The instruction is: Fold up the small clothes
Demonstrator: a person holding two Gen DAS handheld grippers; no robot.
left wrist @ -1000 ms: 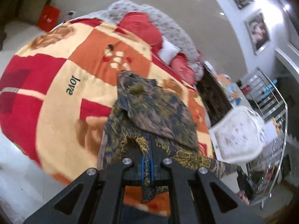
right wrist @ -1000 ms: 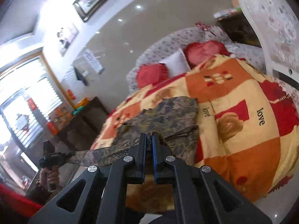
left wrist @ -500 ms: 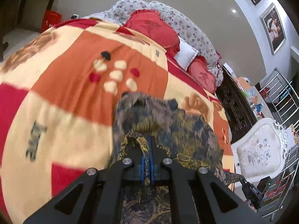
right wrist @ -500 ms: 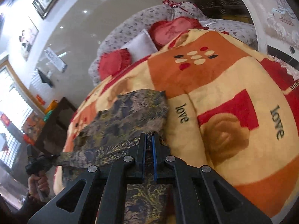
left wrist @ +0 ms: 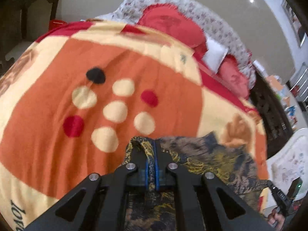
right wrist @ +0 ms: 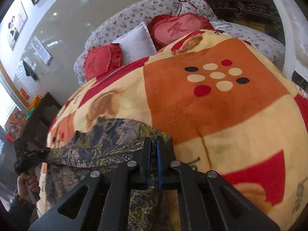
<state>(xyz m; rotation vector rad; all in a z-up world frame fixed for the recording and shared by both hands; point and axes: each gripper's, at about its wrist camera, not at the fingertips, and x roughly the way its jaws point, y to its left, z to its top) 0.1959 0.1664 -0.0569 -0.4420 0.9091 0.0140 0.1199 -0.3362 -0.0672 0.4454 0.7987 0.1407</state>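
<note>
The left tool (left wrist: 151, 150) was clamped on the dark patterned garment (left wrist: 207, 159), which lay on the orange dotted blanket (left wrist: 57, 100) covering the bed.

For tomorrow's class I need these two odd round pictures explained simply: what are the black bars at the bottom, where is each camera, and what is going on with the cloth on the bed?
No robot here: a person holds a two-finger gripper in each hand, with a wide-angle camera on each looking forward along its fingers. The black bars are those fingers. One picture is from the left gripper, the other from the right gripper. Both are shut on the edge of a dark patterned garment, which lies on a bed's orange, cream and red blanket. Red cushions sit by the headboard. In the right gripper's picture, the person's hand holding the other gripper shows at the left.
</note>
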